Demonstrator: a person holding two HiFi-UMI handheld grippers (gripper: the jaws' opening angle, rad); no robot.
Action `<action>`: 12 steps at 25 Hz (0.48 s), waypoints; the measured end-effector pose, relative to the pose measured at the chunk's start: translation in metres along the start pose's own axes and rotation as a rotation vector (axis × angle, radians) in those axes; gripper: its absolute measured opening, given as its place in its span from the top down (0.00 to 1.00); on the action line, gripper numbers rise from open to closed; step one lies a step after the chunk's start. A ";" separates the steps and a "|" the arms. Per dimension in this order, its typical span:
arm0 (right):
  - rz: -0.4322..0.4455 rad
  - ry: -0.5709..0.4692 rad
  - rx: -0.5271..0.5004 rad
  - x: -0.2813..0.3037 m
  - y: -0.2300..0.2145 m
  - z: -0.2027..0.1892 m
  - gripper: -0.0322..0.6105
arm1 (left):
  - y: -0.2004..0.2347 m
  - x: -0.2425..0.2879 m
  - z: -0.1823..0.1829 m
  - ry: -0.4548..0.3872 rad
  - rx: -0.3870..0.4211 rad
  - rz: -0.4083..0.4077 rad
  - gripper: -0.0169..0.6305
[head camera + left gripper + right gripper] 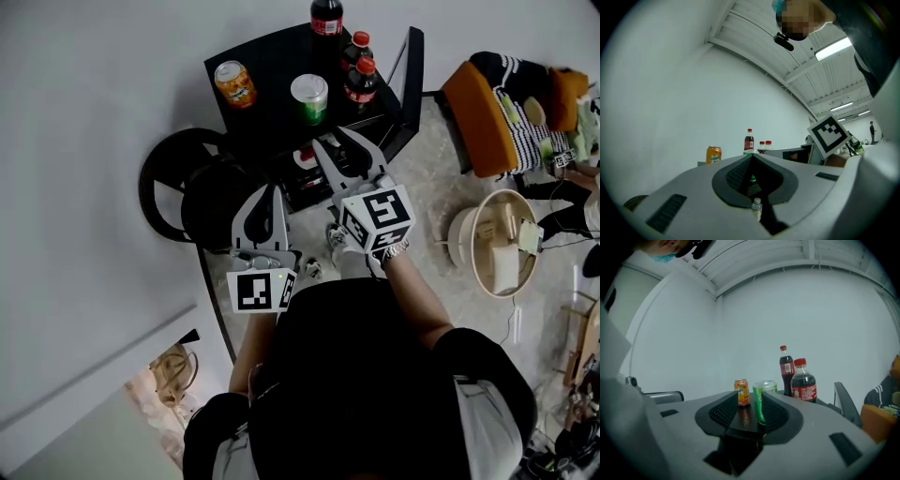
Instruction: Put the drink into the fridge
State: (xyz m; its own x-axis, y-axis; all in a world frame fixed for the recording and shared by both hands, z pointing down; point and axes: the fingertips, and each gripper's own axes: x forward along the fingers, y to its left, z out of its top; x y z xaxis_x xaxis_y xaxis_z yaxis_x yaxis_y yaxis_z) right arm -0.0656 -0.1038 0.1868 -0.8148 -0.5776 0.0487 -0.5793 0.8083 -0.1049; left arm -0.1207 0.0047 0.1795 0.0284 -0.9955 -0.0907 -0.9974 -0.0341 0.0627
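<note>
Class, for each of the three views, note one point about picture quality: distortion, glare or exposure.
Head view: even light, drinks sharp, but the black table and the person's dark top lose detail. Left gripper view: fisheye bends the ceiling lines, corners go black, the ceiling lamp is blown out. Right gripper view: same bending; the orange can mirrors in that glossy table.

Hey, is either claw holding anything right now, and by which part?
Nothing is held. The left claw is shut and empty; the right claw is open, short of the green can.
</note>
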 end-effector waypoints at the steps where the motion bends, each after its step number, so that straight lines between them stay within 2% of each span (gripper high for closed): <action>1: 0.001 0.004 -0.004 0.005 -0.002 0.000 0.69 | 0.002 0.002 -0.001 0.004 0.004 0.007 0.96; 4: -0.017 0.014 -0.009 0.020 -0.011 -0.001 0.55 | 0.010 0.007 -0.003 0.011 0.010 0.031 0.96; 12: -0.071 0.024 -0.026 0.052 -0.027 -0.004 0.45 | 0.026 0.014 -0.007 0.027 0.010 0.088 0.96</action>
State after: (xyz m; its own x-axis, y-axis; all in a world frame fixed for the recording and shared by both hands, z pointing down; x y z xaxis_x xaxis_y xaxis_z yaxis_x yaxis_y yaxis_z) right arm -0.0927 -0.1549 0.1963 -0.7719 -0.6308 0.0787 -0.6356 0.7684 -0.0747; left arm -0.1455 -0.0104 0.1868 -0.0581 -0.9966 -0.0582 -0.9968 0.0546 0.0590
